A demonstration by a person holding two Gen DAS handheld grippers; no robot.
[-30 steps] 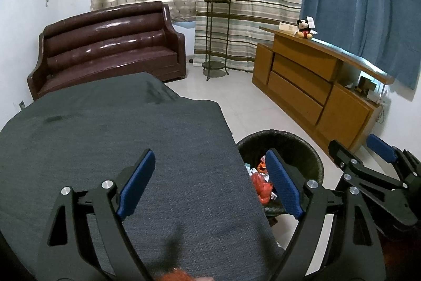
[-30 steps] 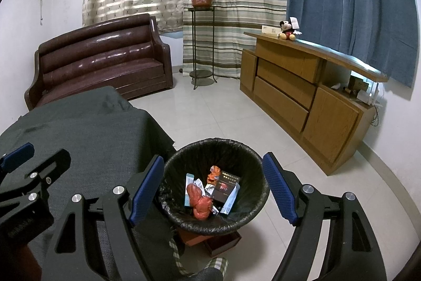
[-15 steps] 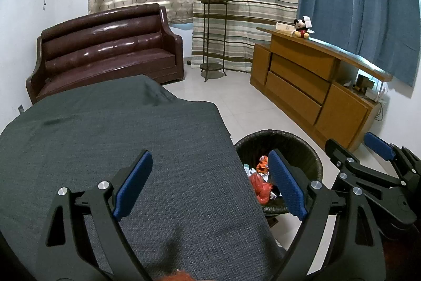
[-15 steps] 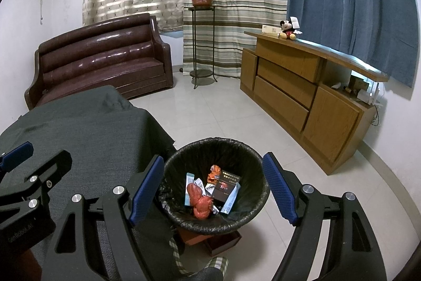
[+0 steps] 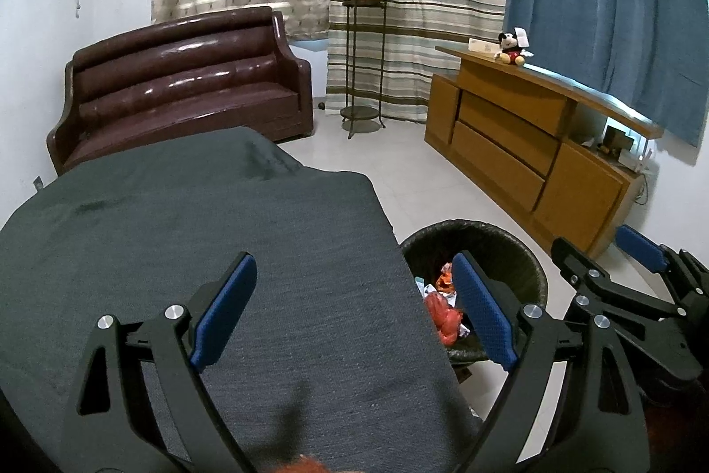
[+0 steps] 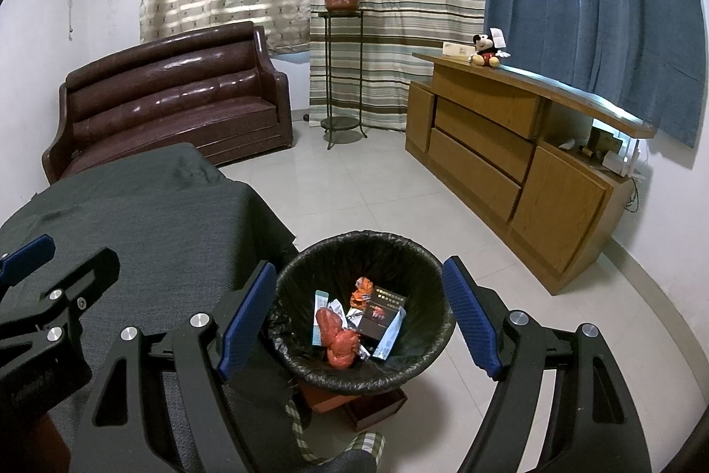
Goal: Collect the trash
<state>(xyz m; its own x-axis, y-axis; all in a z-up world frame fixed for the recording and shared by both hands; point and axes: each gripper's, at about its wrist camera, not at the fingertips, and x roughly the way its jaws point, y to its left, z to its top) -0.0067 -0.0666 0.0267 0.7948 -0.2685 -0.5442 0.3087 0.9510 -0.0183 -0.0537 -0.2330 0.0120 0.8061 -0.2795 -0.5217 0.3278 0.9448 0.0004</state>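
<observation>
Nearest, at the bottom edge below the left claw (image 5: 350, 322), a scrap of orange (image 5: 305, 464) just shows on the grey cloth of the tabletop (image 5: 199, 216); it is cut off by the frame, so whether it is trash or something else cannot be told. The left claw hangs over that cloth with its jaws spread wide and nothing between them. The right claw (image 6: 359, 320), just to its right, is likewise spread and empty, and looks straight down into the bin (image 6: 310, 251) ahead of and below it.

In the bin, on the black liner, lie a crumpled red wrapper (image 6: 339, 335), a dark carton (image 6: 381, 311), pale blue sachets (image 6: 320, 309) and a small orange wrapper (image 6: 361, 289). The cloth beyond the left claw shows no other litter.

Judged from this, the step in hand is the pause after a drop, with both claws free. The next move calls for finding any leftover piece, perhaps that orange scrap close under the left claw, drawing back and down to straddle it, then pinching lightly.
</observation>
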